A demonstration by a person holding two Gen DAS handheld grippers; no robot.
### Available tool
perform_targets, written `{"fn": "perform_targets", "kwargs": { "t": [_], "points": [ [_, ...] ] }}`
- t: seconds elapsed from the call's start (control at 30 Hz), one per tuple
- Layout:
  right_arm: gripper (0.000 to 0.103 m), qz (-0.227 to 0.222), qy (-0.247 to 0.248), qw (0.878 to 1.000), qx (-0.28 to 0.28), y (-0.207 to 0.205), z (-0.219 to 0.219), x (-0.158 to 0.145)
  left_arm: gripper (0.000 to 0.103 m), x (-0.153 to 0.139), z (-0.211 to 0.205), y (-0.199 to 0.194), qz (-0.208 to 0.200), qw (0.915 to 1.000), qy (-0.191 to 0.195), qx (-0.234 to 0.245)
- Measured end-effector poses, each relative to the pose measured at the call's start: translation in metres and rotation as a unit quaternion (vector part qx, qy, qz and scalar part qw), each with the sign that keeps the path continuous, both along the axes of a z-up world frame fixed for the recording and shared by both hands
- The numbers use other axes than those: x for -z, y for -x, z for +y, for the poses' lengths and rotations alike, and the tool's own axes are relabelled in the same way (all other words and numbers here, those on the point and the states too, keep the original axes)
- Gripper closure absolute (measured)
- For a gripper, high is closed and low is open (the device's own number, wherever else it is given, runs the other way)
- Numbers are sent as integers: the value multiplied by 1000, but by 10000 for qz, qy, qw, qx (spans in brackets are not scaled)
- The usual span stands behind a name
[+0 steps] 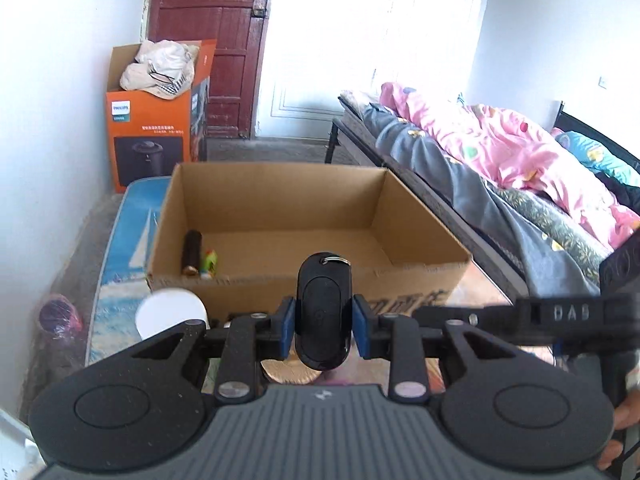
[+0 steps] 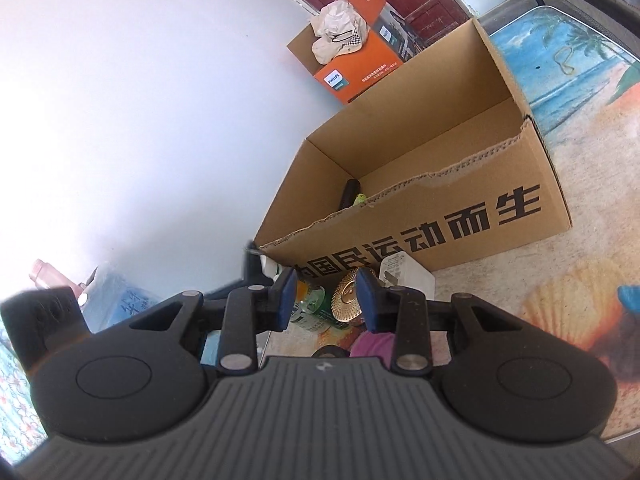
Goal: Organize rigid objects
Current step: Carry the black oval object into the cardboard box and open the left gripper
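A black key fob [image 1: 324, 312] is clamped by the left gripper [image 1: 324, 326] at lower centre — raised for dropping into the cardboard box [image 1: 424, 268]; the right gripper [image 2: 327, 300] is held open, empty.

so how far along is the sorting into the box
Early. The cardboard box holds a dark cylinder and a small green item. The left gripper grips a black key fob. Outside, a gold disc, green bottle and white charger wait.

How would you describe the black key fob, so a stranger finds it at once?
Find the open cardboard box on the beach-print table. In front of its near wall, the left gripper clamps the key fob: glossy black, oval, with a metal ring on top.
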State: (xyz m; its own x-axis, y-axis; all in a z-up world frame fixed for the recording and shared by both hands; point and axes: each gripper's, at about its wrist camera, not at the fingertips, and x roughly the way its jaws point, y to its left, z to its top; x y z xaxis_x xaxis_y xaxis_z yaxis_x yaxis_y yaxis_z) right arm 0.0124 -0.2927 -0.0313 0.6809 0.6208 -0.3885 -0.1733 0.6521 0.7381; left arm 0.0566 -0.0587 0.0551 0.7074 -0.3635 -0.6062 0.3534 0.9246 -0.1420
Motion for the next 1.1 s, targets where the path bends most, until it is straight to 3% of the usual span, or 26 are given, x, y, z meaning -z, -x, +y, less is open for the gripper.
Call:
{"fn": "perform_targets", "kwargs": {
  "t": [0.1,0.23,0.43,0.6,0.83,0.9,0.97,1.0,1.1],
  "points": [
    [70,-42,53,10000,-37,-1,-1,-6,73,-20,-6,-36,277,9994,-194,-69],
    [70,20,27,10000,-62,-4,1,-5,73,-17,-13,-102,931,9953,-277,59],
    [70,148,50,9999,25,-14,4,-1,73,37,-28,-203,1929,9782,-766,15],
    [70,310,113,9994,90,-25,4,6,73,75,-36,-259,2438,9632,-1115,-204],
    [70,451,98,9988,173,-37,1,17,70,115,-39,-292,2618,9503,-1630,-434],
    [70,489,111,9986,182,-38,1,19,67,113,-36,-294,2611,9526,-1501,-421],
    [70,506,153,9984,199,-38,3,18,57,108,-33,-292,2548,9553,-1436,-441],
    [70,499,171,9984,203,-38,3,18,47,103,-32,-290,2491,9563,-1461,-460],
    [70,439,221,9985,237,-33,3,15,45,82,-29,-281,2271,9636,-1343,-429]
  ]
}}
